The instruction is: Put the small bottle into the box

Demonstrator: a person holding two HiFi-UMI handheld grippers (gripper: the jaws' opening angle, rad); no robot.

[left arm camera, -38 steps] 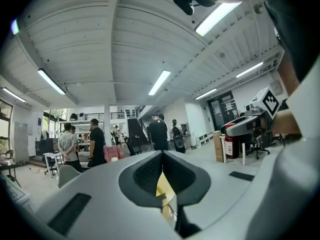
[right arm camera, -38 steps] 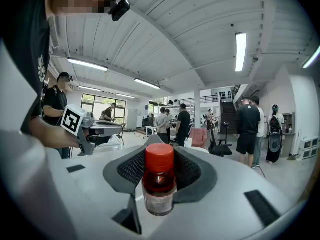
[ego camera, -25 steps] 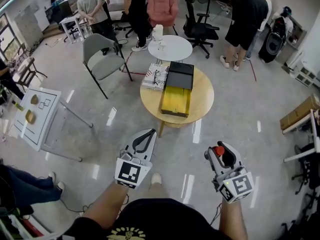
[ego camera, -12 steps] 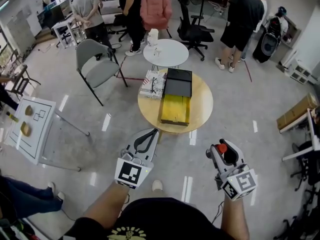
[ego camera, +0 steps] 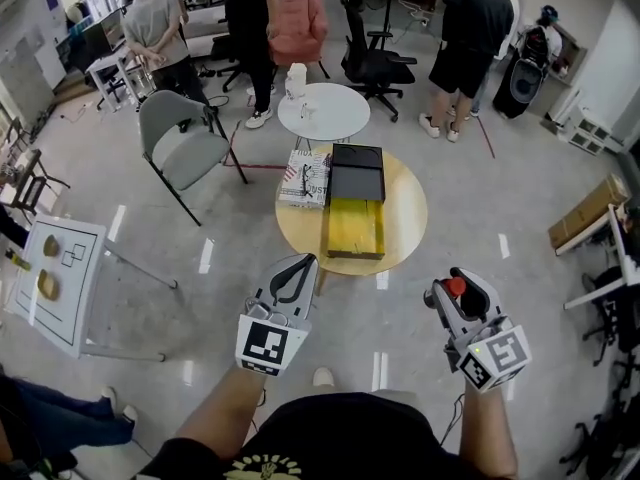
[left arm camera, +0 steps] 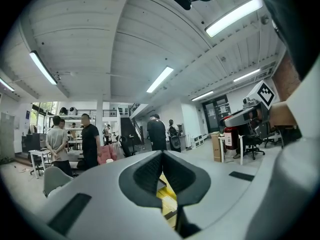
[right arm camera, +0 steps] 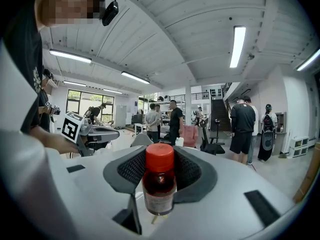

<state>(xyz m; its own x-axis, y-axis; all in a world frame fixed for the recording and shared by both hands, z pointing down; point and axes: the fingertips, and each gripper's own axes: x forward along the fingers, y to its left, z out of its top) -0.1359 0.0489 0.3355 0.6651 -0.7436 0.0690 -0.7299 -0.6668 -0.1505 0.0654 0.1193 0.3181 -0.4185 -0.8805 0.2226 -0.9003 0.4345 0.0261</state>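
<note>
A small bottle (right arm camera: 159,186) of dark red liquid with a red cap stands upright between the pads of my right gripper (right arm camera: 160,160), which is shut on it. In the head view that gripper (ego camera: 455,293) hovers over the floor, near and right of the round wooden table (ego camera: 408,208). On the table lies an open box (ego camera: 352,228) with a yellow inside, its black lid (ego camera: 358,173) beyond it. My left gripper (ego camera: 292,280) hangs at the table's near edge, shut and empty. Through the left gripper (left arm camera: 162,155), a strip of the yellow box (left arm camera: 168,193) shows.
A patterned book (ego camera: 305,178) lies left of the box. Beyond stand a white round table (ego camera: 335,118) with a white bottle (ego camera: 295,78), a grey chair (ego camera: 185,143), a pink armchair (ego camera: 298,23), and several people. A white board (ego camera: 50,268) is at left and a cardboard carton (ego camera: 590,213) at right.
The view has moved forward: the table and box sit a little nearer and lower in the head view. Both grippers keep their pose, and the bottle stays held in the right one.
</note>
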